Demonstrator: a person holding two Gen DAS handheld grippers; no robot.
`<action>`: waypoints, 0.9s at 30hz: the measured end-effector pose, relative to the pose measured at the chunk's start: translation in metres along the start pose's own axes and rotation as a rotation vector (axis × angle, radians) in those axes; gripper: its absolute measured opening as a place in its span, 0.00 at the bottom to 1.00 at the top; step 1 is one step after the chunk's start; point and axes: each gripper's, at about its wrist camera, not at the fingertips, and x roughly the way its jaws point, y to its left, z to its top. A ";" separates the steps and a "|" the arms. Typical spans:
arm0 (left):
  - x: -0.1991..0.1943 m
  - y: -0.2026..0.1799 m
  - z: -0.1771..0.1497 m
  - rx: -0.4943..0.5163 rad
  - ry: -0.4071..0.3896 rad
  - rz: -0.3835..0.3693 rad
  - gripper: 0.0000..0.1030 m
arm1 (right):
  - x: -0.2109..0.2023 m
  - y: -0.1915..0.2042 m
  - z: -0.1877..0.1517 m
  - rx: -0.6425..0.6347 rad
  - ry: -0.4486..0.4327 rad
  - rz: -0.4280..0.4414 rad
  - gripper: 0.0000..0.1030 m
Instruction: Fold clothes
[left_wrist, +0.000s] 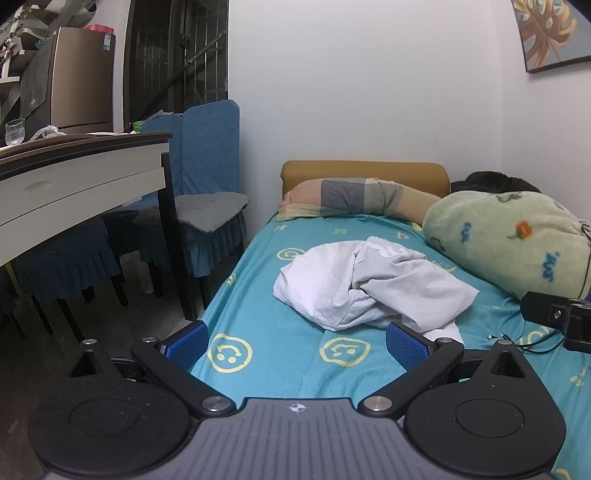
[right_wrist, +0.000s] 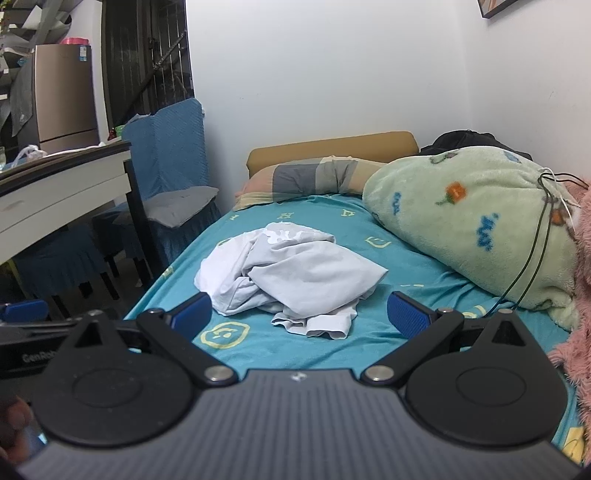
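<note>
A crumpled white garment (left_wrist: 369, 284) lies in a heap on the turquoise bed sheet (left_wrist: 280, 376) printed with yellow smiley faces. My left gripper (left_wrist: 297, 345) hovers over the near end of the bed, short of the heap, its blue pads wide apart with only sheet between them. The same white garment (right_wrist: 288, 277) fills the middle of the right wrist view. My right gripper (right_wrist: 299, 317) is open too, and the garment's nearest folds show between its blue fingers (right_wrist: 406, 314) without touching them. Part of the left gripper's body shows at the left edge of that view.
A green fleece blanket (right_wrist: 472, 221) is bundled on the bed's right side, with thin dark cables over it and pink fluffy fabric (right_wrist: 580, 332) beside it. A pillow (left_wrist: 354, 197) lies against the headboard. Left of the bed stand a white table (left_wrist: 74, 181) and blue-covered chairs (left_wrist: 207, 206).
</note>
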 end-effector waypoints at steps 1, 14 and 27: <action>0.000 0.000 0.000 -0.003 -0.001 -0.003 1.00 | 0.000 0.000 0.000 -0.001 0.000 -0.001 1.00; -0.001 0.005 0.003 -0.018 0.017 -0.017 1.00 | 0.003 0.001 -0.002 -0.009 0.001 -0.012 1.00; -0.002 0.005 0.001 -0.026 0.036 -0.018 1.00 | -0.003 -0.004 0.006 0.042 -0.012 0.012 1.00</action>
